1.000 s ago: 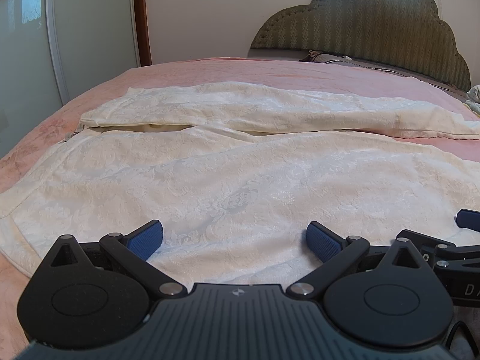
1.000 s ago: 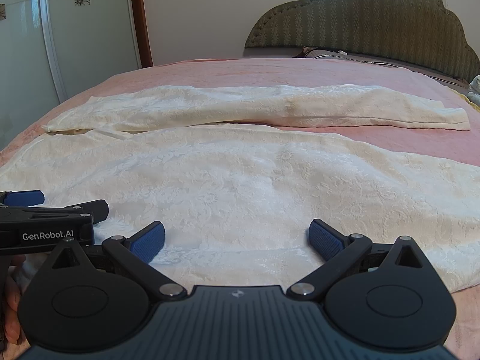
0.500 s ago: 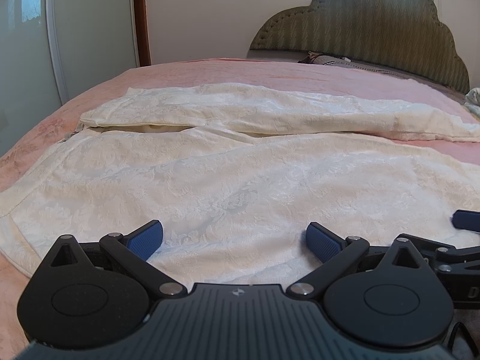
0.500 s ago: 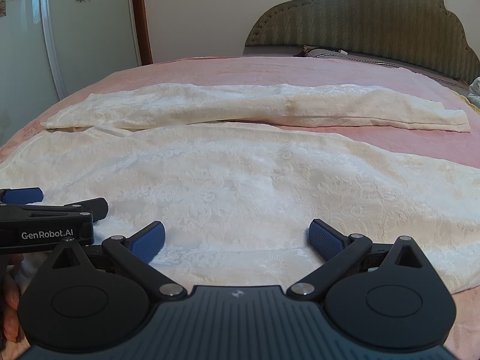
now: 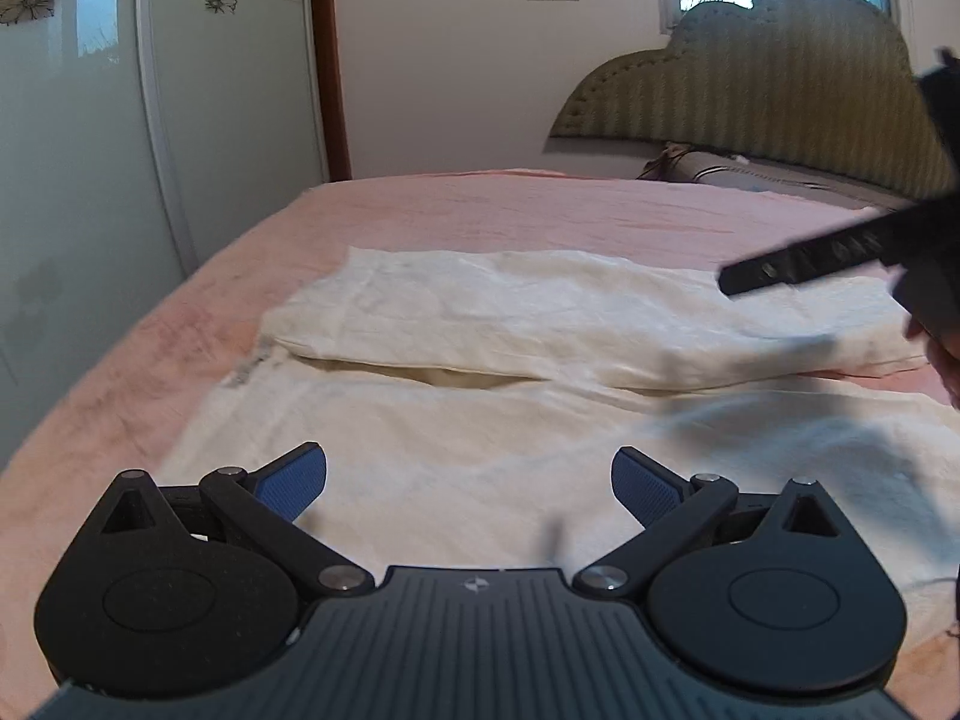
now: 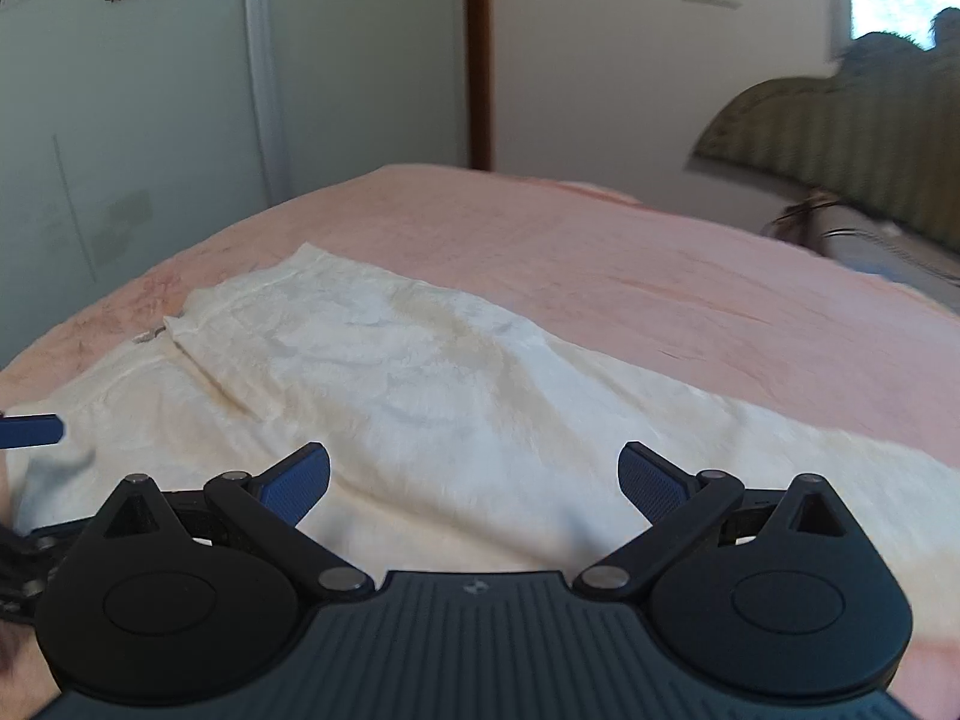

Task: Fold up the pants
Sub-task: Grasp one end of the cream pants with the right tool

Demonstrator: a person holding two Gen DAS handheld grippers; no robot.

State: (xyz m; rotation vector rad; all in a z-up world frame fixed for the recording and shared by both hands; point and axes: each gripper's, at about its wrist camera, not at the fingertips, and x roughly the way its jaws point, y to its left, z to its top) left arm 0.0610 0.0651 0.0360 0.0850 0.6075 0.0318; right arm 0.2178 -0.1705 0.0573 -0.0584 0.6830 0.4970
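Note:
Cream white patterned pants (image 5: 510,414) lie spread on the pink bed, both legs running to the right, the waistband at the left. My left gripper (image 5: 469,487) is open and empty over the near leg by the waist. My right gripper (image 6: 474,483) is open and empty above the far leg (image 6: 420,396). The right gripper's body (image 5: 852,258) shows blurred at the right of the left wrist view. A blue fingertip (image 6: 30,431) of the left gripper shows at the left edge of the right wrist view.
The pink bedspread (image 5: 540,210) stretches beyond the pants. A green padded headboard (image 5: 780,90) and pillow stand at the far right. A glass wardrobe door (image 5: 90,150) with flower stickers is on the left beside a brown door frame.
Both grippers have lifted and moved forward over the pants. The right gripper has swung left and now points at the far leg. Both stay open.

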